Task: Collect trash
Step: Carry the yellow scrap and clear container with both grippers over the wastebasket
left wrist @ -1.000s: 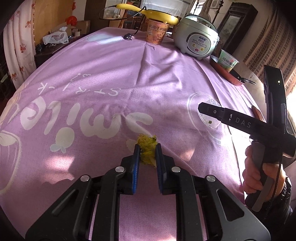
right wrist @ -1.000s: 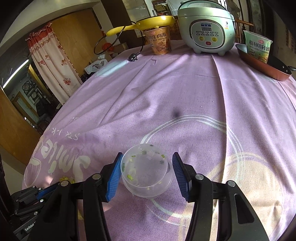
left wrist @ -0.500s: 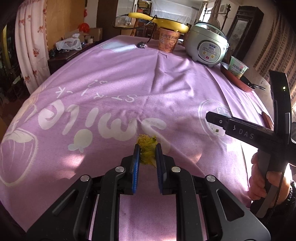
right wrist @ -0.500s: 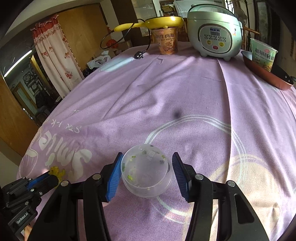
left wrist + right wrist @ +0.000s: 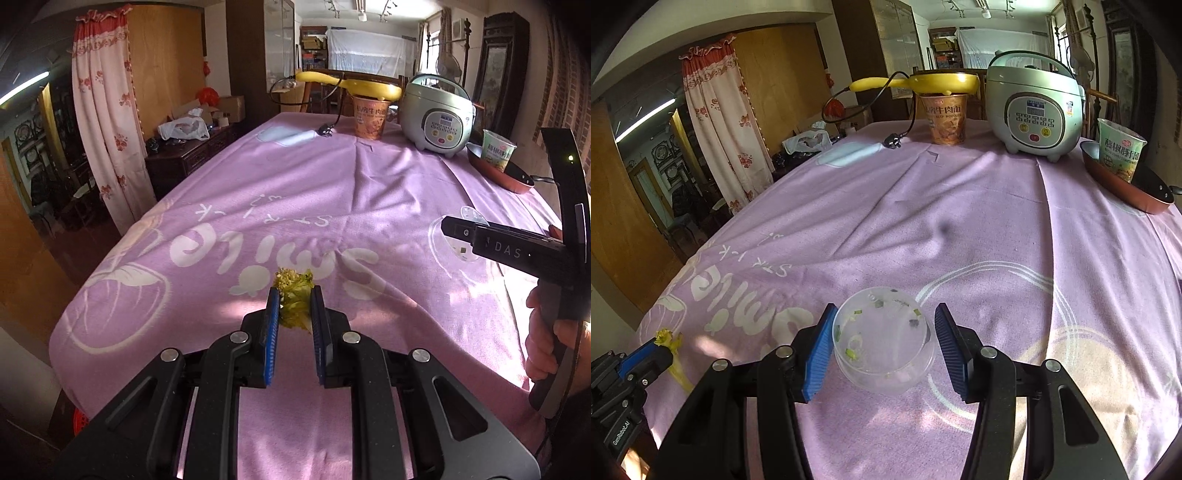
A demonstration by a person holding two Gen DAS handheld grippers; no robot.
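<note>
- Trash comes in two pieces: a yellow-green vegetable scrap [image 5: 294,301] clenched between the pads of the left tongs [image 5: 294,306], and a clear plastic cup [image 5: 884,341] sitting between the pads of the right tongs [image 5: 884,347].
- The scrap hangs clear of the purple cloth on the table [image 5: 369,192], at its near left end. The right wrist view shows a limp tail dangling below the left tongs [image 5: 661,341]; I judge it fragile, so keep the squeeze firm and the carry smooth.
- The cup's left wall meets the left blue pad, but a gap shows at the right pad. I judge the cup gripped, yet I cannot tell how firmly. Thin plastic will likely buckle under more force, so hold steady.
- The cup carries green onion bits [image 5: 851,352] on its inside. Keep its tilt unchanged so they do not spill onto the cloth.
- The right-hand tool [image 5: 517,251] and the hand [image 5: 546,343] holding it sit near the left tongs in the left wrist view. Keep the two tools apart while carrying.
- At the far end stand a rice cooker [image 5: 1034,110], a brown noodle cup [image 5: 946,118] under a yellow pan [image 5: 942,83], and a green noodle cup [image 5: 1119,153] in a red pan [image 5: 1126,192]; stay away from them.
- No bin shows in either view.
</note>
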